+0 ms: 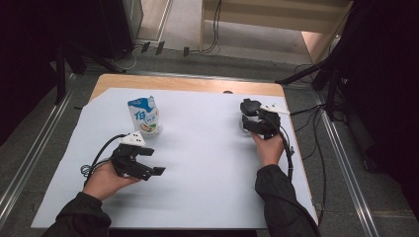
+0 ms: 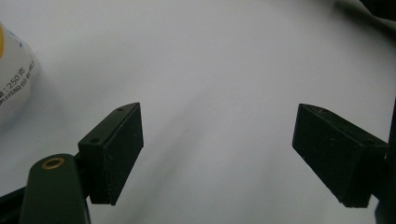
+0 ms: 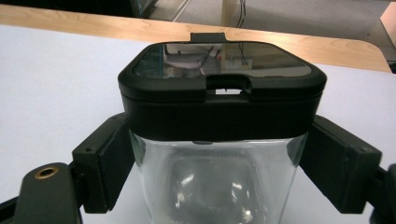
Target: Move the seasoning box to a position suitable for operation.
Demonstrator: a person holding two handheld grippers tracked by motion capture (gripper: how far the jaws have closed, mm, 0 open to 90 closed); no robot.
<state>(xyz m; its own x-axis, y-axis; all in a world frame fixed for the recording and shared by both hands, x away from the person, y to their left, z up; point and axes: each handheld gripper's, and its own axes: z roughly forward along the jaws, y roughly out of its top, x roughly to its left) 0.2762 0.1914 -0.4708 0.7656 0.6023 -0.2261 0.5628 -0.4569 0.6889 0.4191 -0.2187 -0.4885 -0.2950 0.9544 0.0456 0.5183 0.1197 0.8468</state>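
We see a clear glass jar (image 3: 219, 186) with a black square lid (image 3: 222, 88) standing upright on the white sheet (image 1: 207, 163) that covers the tabletop (image 1: 188, 83), near the sheet's right side at about two o'clock from its centre. The right hand-held gripper (image 1: 252, 120) holds this jar: in the right gripper view its two black jaws press against the glass walls just under the lid, one on each side. The person's right hand (image 1: 269, 148) grips the tool from the six o'clock side of the jar.

Well apart, toward eight o'clock from the sheet's centre, the left hand-held gripper (image 1: 150, 163) lies low over the sheet in the person's left hand (image 1: 106, 180). We see its jaws standing wide with nothing between them, just bare white sheet below.

A blue-and-white drink pouch (image 1: 145, 116) stands upright at about twelve o'clock from the left hand-held gripper, near it but not touching.
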